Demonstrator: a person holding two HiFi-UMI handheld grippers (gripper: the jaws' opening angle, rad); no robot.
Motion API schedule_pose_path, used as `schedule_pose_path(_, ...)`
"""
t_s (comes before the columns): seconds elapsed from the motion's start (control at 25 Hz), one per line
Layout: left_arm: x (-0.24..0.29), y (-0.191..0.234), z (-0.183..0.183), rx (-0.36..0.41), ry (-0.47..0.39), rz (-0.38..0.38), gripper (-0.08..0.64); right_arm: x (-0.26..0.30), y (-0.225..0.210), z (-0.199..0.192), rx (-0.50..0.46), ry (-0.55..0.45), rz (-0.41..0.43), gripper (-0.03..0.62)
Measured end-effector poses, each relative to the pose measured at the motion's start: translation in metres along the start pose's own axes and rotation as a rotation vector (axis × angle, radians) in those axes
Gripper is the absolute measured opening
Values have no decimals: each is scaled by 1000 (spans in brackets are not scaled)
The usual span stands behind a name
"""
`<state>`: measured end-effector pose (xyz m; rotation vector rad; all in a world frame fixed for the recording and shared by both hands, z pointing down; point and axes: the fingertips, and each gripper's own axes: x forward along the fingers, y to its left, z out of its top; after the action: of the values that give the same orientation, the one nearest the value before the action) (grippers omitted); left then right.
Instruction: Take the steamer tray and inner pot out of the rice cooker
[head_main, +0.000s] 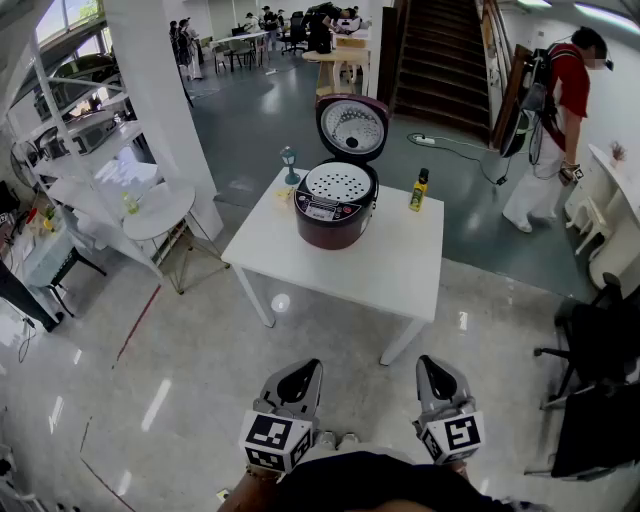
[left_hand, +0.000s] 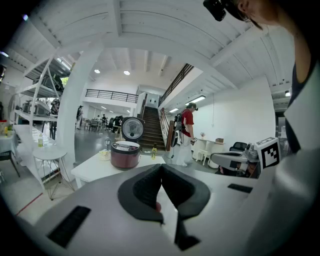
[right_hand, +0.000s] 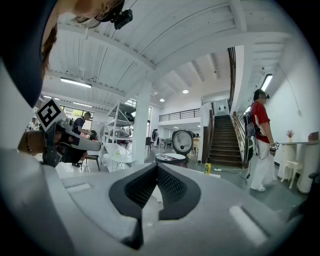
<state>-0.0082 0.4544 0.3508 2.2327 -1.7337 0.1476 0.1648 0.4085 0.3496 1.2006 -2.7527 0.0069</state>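
A dark red rice cooker (head_main: 335, 205) stands on the white table (head_main: 385, 270) with its lid (head_main: 352, 128) swung up. The white perforated steamer tray (head_main: 338, 182) sits in its top; the inner pot is hidden beneath it. The cooker also shows far off in the left gripper view (left_hand: 125, 155) and the right gripper view (right_hand: 170, 159). My left gripper (head_main: 297, 382) and right gripper (head_main: 434, 380) are held low near my body, well short of the table. Both are shut with nothing between the jaws.
A yellow bottle (head_main: 418, 190) and a small green lamp (head_main: 289, 165) stand on the table near the cooker. A round white table (head_main: 160, 210) and shelving (head_main: 75, 130) are at the left. A person in red (head_main: 555, 120) stands far right; black chairs (head_main: 600, 390) sit at right.
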Motion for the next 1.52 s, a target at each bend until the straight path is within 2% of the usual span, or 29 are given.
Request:
schedule_pose_path(0.16,2,3,-1,1,-3,3,3,3,-3,0,7,-24,-4,5)
schedule_pose_path(0.56,9,6,0,4,0,3,3,5,-9,-5,-2,1,-19,5)
schedule_pose_path(0.72,13,1,7,13,-39,-29,5,6,-19,-5,28,-7,-40,5)
schedule_pose_path(0.8,15,2,10,10,-66,-21,5,7,-24,-9,55,4,-39,6)
schedule_pose_path(0.88,18,6,14,3,-91,5,19,9,-31,-15,57,17,-52,6)
schedule_pose_path(0.92,20,8,14,1,-96,13,59,9,-34,-17,56,20,-61,6)
schedule_pose_path(0.96,22,10,14,1,-94,18,144,10,-37,-18,59,22,-67,6)
schedule_pose_path(1.0,24,12,13,4,-89,25,206,11,-39,-19,65,25,-69,39)
schedule_pose_path(1.04,26,13,12,9,-84,32,226,13,-42,-19,74,28,-71,69)
schedule_pose_path(1.12,29,14,12,20,-83,43,252,17,-48,-20,89,23,-74,196)
schedule_pose_path(1.2,34,11,13,18,-92,40,283,19,-54,-18,90,12,-75,277)
schedule_pose_path(1.32,42,4,17,3,-107,17,378,23,-57,-17,55,17,-52,330)
schedule_pose_path(1.52,53,-6,18,50,-94,19,394,28,-62,-20,36,44,-12,362)
